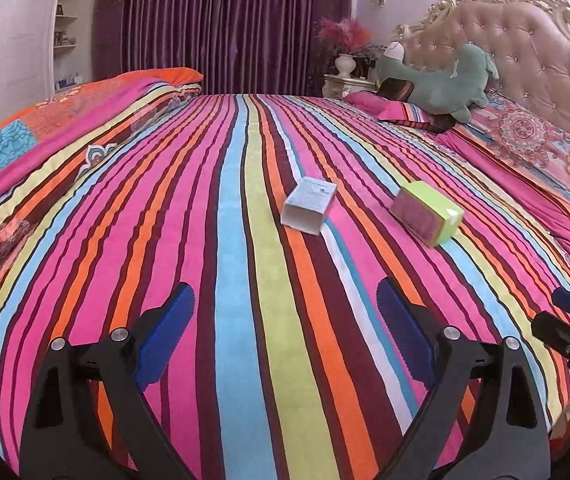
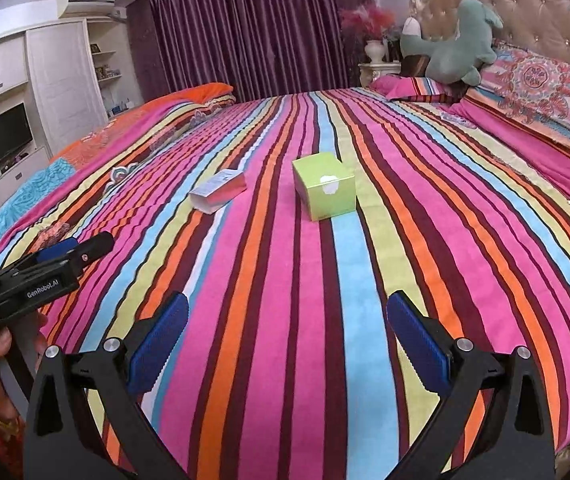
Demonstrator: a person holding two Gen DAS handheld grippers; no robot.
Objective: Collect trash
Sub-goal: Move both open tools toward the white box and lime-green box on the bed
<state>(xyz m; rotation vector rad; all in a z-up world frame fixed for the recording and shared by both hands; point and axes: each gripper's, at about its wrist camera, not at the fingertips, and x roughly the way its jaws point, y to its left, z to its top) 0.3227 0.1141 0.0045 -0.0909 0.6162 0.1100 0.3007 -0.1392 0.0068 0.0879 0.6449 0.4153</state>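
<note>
Two empty cartons lie on the striped bedspread. A small white box rests on its side ahead of my left gripper, which is open and holds nothing. To its right lies a green box with a pink face. In the right wrist view the green box sits straight ahead of my open, empty right gripper, and the white box lies left of it. Both grippers hover over the near part of the bed, well short of the boxes.
A green plush toy and patterned pillows lie by the padded headboard. A folded quilt runs along the left side. Purple curtains, a bedside table with vase and white cabinets stand behind.
</note>
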